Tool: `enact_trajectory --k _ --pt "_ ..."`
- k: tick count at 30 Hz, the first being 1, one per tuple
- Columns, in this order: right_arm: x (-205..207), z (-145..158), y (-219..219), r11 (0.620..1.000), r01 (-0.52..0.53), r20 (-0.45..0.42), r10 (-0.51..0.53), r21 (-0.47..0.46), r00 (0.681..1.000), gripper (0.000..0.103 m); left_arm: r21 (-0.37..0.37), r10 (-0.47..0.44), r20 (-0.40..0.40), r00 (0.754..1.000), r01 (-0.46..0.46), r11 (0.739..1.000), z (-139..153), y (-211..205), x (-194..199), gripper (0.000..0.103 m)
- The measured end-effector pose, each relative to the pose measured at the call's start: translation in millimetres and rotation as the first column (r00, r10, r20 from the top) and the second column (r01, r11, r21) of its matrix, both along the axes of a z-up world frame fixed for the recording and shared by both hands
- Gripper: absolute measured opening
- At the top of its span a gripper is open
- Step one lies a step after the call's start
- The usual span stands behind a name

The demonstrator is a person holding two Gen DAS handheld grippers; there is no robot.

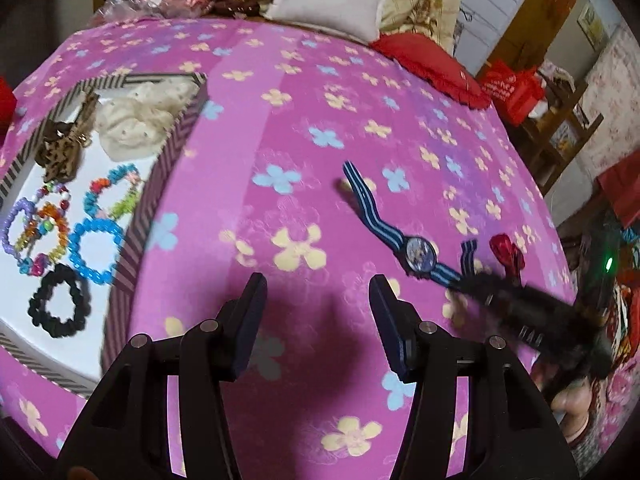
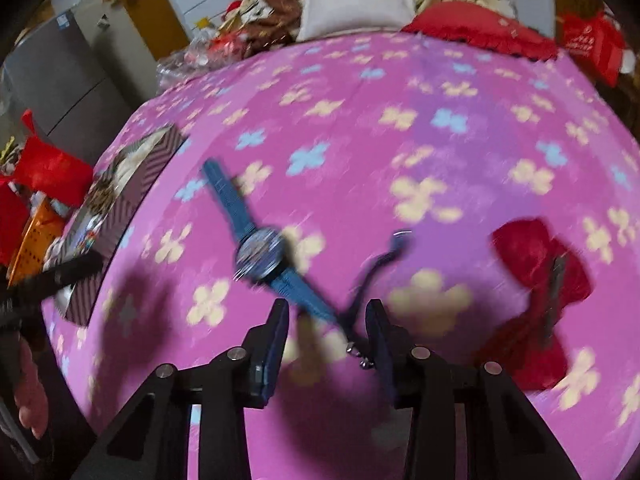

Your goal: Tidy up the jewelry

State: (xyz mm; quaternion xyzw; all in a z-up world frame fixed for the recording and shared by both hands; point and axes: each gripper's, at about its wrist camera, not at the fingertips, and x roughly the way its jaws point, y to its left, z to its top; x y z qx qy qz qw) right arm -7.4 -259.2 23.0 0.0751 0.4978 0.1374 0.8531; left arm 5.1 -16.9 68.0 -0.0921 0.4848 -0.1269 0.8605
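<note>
Over on the left edge of the left wrist view sits an open striped box on the pink flowered bedspread, and it's already got stuff inside: a black beaded bracelet, a bright blue one, a multicolour one, a purple one, plus a leopard-print hair bow and a cream scrunchie toward the top. The left gripper fills the bottom centre of that frame with its fingers well apart and nothing between them, just bedspread underneath.

Right of centre lies the blue striped watch, strap stretched toward the upper left, face down near the blurry right gripper coming in from the lower right. A red hair bow lies just beyond it.

From the right wrist view, pretty smeared, the watch runs diagonally from the upper left down to the right gripper at bottom centre. The near strap end and buckle sit between the fingers, but the pads stand apart and don't look pressed on it. The red hair bow is off to the right, well apart from the watch, and the striped box is at the left edge.
</note>
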Motion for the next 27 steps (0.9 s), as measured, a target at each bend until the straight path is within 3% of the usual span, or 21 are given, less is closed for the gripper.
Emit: enact_trajectory --k 2,5,7,10,15,17,19,20,27 --pt "-6.0 0.2 13.2 1.0 -0.021 0.003 0.021 0.012 1.0 0.039 -0.006 0.007 0.003 1.0 -0.007 1.0 0.0 3.7 1.5 0.053" --pt "-15.4 -2.2 37.0 0.99 -0.094 -0.02 0.097 0.11 0.995 0.039 -0.005 0.019 -0.004 1.0 -0.019 1.0 -2.0 7.3 2.7 0.053" --pt "-23.8 -0.5 52.4 0.984 -0.151 -0.006 0.152 0.098 0.988 0.039 -0.003 0.026 -0.009 1.0 -0.026 1.0 -2.6 8.8 3.2 0.053" --pt "-38.8 9.8 48.6 0.988 -0.149 0.048 0.147 0.048 0.988 0.04 0.011 0.007 -0.027 1.0 -0.007 1.0 -4.3 2.6 6.4 0.053" --pt "-53.1 36.1 -19.9 0.999 0.019 0.126 -0.023 0.033 0.992 0.046 0.081 -0.091 -0.026 0.996 0.093 0.992 -9.6 -34.3 10.9 0.053" --pt "-51.1 43.6 -54.2 0.991 0.127 0.149 -0.13 0.031 0.98 0.053 0.096 -0.127 -0.028 0.992 0.129 0.987 -12.9 -52.6 14.5 0.053" --pt "-44.9 44.1 -79.8 0.974 0.225 0.156 -0.225 0.022 0.962 0.069 0.103 -0.151 -0.026 0.988 0.153 0.983 -15.2 -66.5 18.1 0.053" --pt "-41.6 42.6 -91.6 0.964 0.265 0.154 -0.265 0.018 0.952 0.07 0.114 -0.16 -0.024 0.987 0.161 0.98 -16.9 -74.8 21.5 0.053" --pt "-9.9 14.5 -108.0 0.949 0.312 0.092 -0.307 -0.044 0.947 0.07 0.161 -0.183 -0.048 0.982 0.189 0.969 -31.7 -102.7 42.2 0.053"
